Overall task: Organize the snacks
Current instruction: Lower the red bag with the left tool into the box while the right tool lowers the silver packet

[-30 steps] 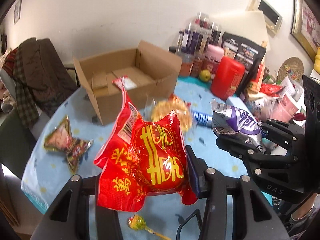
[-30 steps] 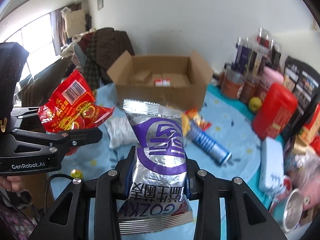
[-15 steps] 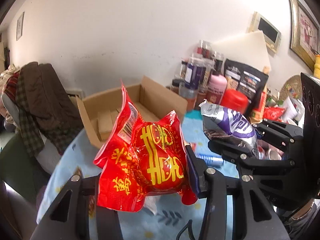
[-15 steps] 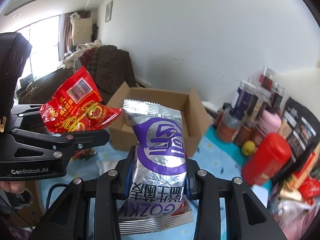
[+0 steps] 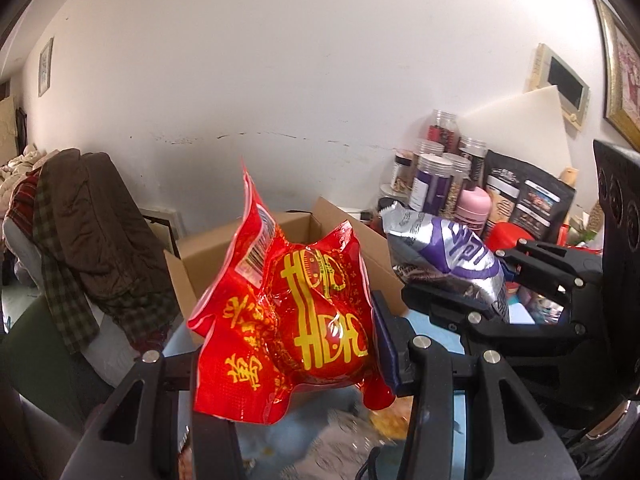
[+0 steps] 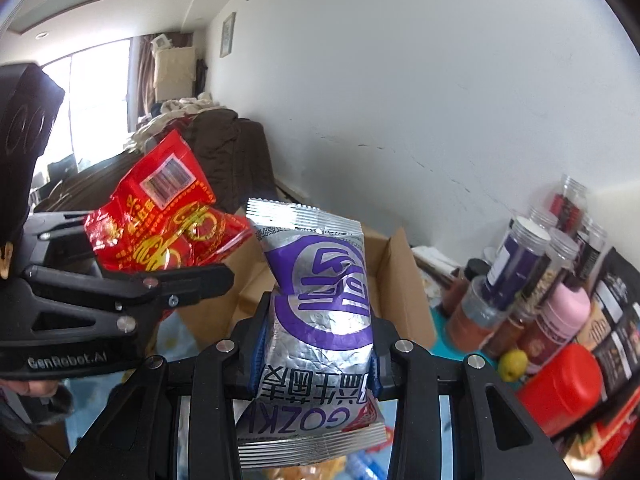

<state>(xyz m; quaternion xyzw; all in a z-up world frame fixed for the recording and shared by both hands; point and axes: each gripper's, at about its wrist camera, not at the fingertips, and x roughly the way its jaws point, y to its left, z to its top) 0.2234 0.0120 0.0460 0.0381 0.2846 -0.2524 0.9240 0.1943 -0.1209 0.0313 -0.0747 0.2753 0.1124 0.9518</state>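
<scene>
My left gripper point(image 5: 288, 344) is shut on a red snack bag with yellow characters point(image 5: 296, 320); the bag also shows in the right wrist view point(image 6: 160, 228). My right gripper point(image 6: 316, 340) is shut on a silver and purple snack bag point(image 6: 320, 300), seen in the left wrist view point(image 5: 452, 260) to the right of the red bag. Both bags are held high above the table, side by side. The open cardboard box point(image 5: 304, 236) stands behind and below them; it also shows in the right wrist view point(image 6: 400, 280). Its inside is mostly hidden by the bags.
Jars and bottles point(image 6: 532, 264), a pink bottle point(image 6: 560, 316), a red canister point(image 6: 560, 388), a small yellow-green fruit point(image 6: 512, 364) and dark pouches point(image 5: 528, 204) crowd the right by the wall. A chair draped with brown and plaid clothes point(image 5: 92, 240) stands left. The blue tablecloth point(image 6: 444, 344) lies below.
Both grippers have risen with their bags and tilted up; the table and box have dropped lower in view and more wall shows. Both grips are unchanged.
</scene>
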